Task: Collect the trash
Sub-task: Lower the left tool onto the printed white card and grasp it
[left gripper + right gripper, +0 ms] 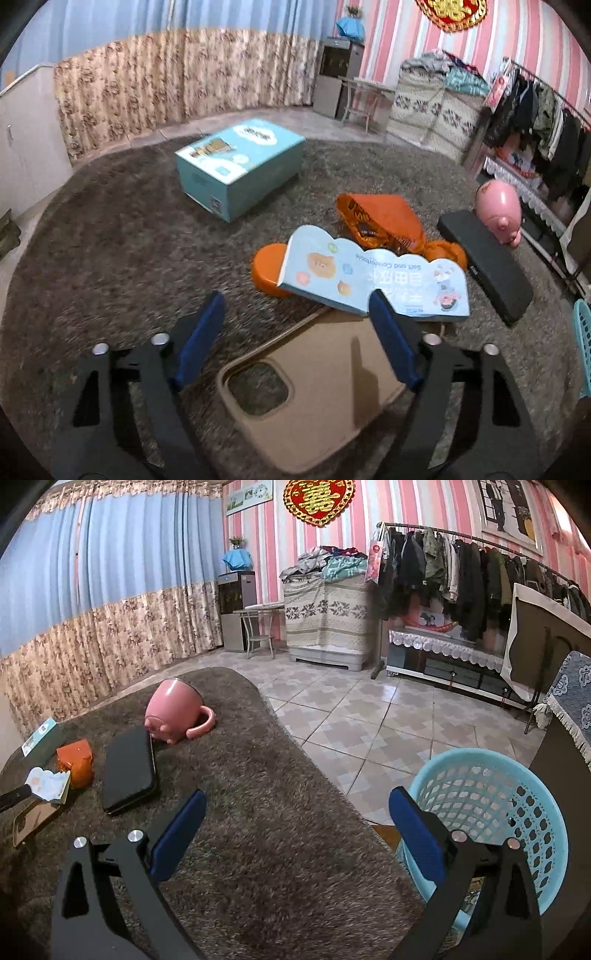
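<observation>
My left gripper (297, 310) is open and empty, just above a tan phone case (317, 391) on the brown shaggy cover (110, 240). Beyond its fingertips lies a light blue cardboard packaging card (373, 278) over an orange lid (266, 267) and a crumpled orange wrapper (380, 218). My right gripper (297, 812) is open and empty at the cover's right edge, its right finger (413, 842) in front of a light blue mesh basket (491, 812) on the floor. The card (50, 784) and orange wrapper (75, 760) also show at far left in the right wrist view.
A teal box (240, 166) stands farther back on the cover. A black case (487, 266) and a tipped pink pig mug (498, 210) lie to the right; both show in the right wrist view, case (129, 771) and mug (177, 709). A clothes rack (461, 572) stands across the tiled floor.
</observation>
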### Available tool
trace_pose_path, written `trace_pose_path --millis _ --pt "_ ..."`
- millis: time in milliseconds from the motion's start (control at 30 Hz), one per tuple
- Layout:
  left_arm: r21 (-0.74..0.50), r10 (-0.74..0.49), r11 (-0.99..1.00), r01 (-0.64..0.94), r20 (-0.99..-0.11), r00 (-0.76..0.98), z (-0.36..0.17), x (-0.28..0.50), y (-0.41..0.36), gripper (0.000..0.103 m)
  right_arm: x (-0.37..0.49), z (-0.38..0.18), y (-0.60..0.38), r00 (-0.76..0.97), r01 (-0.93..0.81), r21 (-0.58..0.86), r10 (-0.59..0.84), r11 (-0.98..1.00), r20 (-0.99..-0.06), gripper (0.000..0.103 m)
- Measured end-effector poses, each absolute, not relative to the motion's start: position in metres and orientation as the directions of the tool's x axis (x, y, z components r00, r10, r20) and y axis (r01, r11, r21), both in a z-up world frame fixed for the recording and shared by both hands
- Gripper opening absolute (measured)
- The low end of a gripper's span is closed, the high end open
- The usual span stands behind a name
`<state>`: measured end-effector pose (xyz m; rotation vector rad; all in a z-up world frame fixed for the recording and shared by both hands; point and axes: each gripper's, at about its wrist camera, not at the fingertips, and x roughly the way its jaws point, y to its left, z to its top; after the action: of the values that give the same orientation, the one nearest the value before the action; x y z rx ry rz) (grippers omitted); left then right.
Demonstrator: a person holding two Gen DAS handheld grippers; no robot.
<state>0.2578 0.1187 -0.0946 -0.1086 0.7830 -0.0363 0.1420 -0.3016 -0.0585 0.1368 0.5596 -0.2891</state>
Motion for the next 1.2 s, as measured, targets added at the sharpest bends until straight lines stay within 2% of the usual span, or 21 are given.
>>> trace_pose_path --millis 100,333,433,533,667,733,900,1200 --pt "-0.104 -0.082 0.995 0.010 -0.721 0.688 -0.098 0.267 0.111 0.070 0.144 -0.060 -0.299 0.805 0.306 0.040 -0.236 0.951 -0.544 0.097" --pt "-0.057 -0.068 0.998 0.038 -0.726 0.684 -0.100 0.283 0.094 0.069 0.147 -0.062 -0.294 0.802 0.294 0.032 -0.229 0.955 -0.552 0.097" --pt "-0.058 -0.068 0.998 0.038 -0.714 0.697 -0.095 0.283 0.093 0.064 0.149 -0.064 -0.290 0.800 0.287 0.017 -0.230 0.958 -0.554 0.097" --pt "-0.054 -0.074 0.997 0.050 -0.683 0.727 -0.088 0.281 0.089 0.053 0.148 -0.064 -0.287 0.802 0.280 0.002 -0.232 0.960 -0.551 0.097" --pt "-0.049 -0.110 0.993 0.104 -0.664 0.739 -0.080 0.276 0.082 0.019 0.147 -0.063 -0.284 0.804 0.273 -0.007 -0.232 0.962 -0.548 0.097" --pt "-0.052 -0.129 0.991 0.125 -0.653 0.746 -0.077 0.270 0.079 0.019 0.146 -0.063 -0.281 0.805 0.268 -0.016 -0.233 0.963 -0.546 0.097" --pt "-0.035 -0.141 0.988 0.151 -0.600 0.787 -0.061 0.251 0.078 0.009 0.152 -0.062 -0.270 0.809 0.223 -0.037 -0.206 0.974 -0.551 0.097" --pt "-0.009 -0.073 0.997 0.077 -0.444 0.893 -0.007 0.205 0.122 0.005 0.187 -0.059 -0.210 0.827 0.045 -0.035 -0.057 0.998 -0.559 0.097"
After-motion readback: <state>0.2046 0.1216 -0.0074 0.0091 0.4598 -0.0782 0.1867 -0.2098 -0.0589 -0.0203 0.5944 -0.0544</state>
